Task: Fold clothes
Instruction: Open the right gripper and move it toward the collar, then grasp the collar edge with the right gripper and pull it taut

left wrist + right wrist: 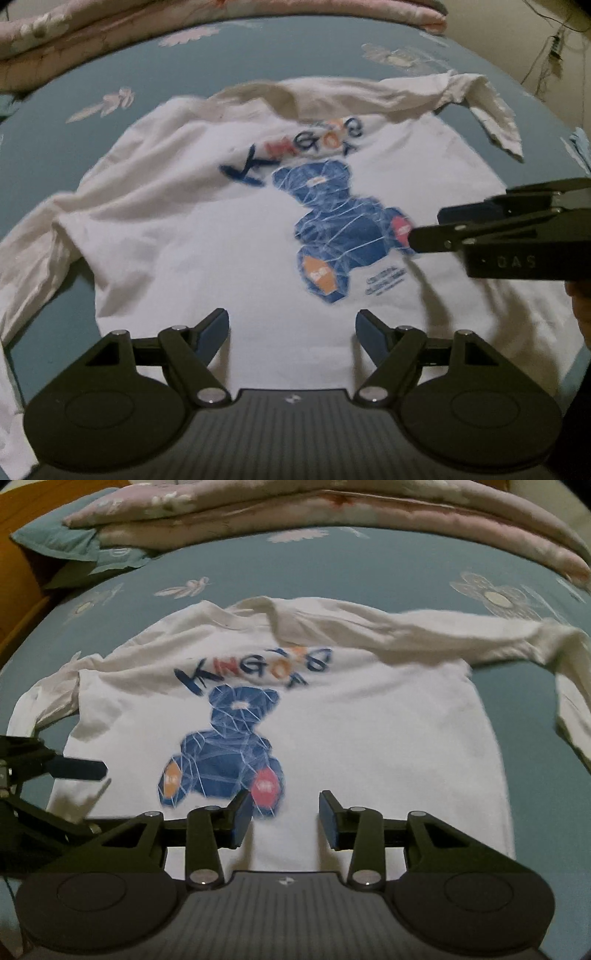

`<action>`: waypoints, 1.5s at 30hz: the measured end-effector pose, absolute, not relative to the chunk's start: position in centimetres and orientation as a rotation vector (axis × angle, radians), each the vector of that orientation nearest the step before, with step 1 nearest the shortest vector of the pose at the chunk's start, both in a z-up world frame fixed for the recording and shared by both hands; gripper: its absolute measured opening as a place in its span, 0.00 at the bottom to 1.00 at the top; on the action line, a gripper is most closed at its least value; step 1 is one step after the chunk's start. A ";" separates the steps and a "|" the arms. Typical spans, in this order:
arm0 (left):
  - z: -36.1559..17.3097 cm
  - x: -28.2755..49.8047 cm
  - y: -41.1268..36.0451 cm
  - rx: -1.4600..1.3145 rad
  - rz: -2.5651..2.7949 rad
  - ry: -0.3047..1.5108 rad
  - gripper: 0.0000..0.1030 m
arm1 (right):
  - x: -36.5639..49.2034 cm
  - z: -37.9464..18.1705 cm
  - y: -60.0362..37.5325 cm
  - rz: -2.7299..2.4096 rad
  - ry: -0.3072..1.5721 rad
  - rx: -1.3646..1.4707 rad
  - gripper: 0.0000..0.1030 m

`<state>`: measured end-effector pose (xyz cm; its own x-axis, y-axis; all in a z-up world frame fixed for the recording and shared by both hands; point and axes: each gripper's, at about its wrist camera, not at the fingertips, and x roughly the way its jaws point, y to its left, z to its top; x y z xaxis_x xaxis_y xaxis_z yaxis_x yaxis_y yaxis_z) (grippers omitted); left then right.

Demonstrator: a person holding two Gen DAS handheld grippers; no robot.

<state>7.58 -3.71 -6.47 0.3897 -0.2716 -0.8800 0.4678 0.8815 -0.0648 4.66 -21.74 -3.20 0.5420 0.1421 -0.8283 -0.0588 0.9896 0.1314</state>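
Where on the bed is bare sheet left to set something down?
Bare teal sheet lies between the white shirt collar and the folded quilt, and right of the shirt body under its sleeve. The shirt fills the middle.

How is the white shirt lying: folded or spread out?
Spread out: the white shirt lies flat, print up, on the bed sheet, sleeves out to both sides.

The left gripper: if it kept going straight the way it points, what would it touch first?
Most likely the white shirt. The left gripper hangs open over the shirt's plain lower part, nothing between its fingers, with the blue bear print further ahead. How far off the cloth is, I can't judge.
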 end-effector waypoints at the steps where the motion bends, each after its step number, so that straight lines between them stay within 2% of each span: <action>1: -6.9 7.7 -3.3 0.204 -0.461 1.085 0.74 | 5.1 -3.6 -21.8 0.107 0.998 0.085 0.46; 13: -6.8 7.0 0.8 0.114 -0.447 1.085 0.76 | 4.6 -4.1 -27.2 -0.070 1.009 0.176 0.46; 14: -6.6 7.0 0.5 0.122 -0.443 1.086 0.76 | 4.5 -4.0 -26.9 -0.084 1.018 0.165 0.47; 17: -5.7 7.0 0.2 0.124 -0.452 1.061 0.76 | 4.0 -3.5 -25.9 -0.104 1.034 0.144 0.60; 25: -4.7 7.9 -0.9 0.158 -0.442 1.028 0.78 | 3.3 -2.7 -24.6 -0.048 0.999 0.128 0.61; 28: -4.6 9.0 -1.5 0.165 -0.430 1.011 0.78 | 4.1 -1.6 -24.5 -0.016 0.951 0.058 0.57; 30: -4.7 9.9 -1.9 0.165 -0.415 0.998 0.78 | 5.0 -0.8 -24.4 0.010 0.913 -0.022 0.41; 31: -4.8 10.4 -2.1 0.163 -0.408 0.994 0.78 | 5.7 -0.5 -24.4 0.016 0.901 -0.073 0.38; 35: -5.6 12.1 -2.8 0.132 -0.388 1.008 0.78 | 8.5 0.3 -24.8 0.023 0.841 -0.251 0.37; 45: -7.5 12.5 -3.3 0.076 -0.343 1.019 0.82 | 13.6 -1.6 -24.3 0.140 0.772 -0.487 0.37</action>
<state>12.50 -3.29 -7.54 0.4755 -0.2457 -0.8447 0.3156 0.9439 -0.0970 13.57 -24.27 -1.56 0.7138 -0.0542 -0.6982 -0.2958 0.8804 -0.3708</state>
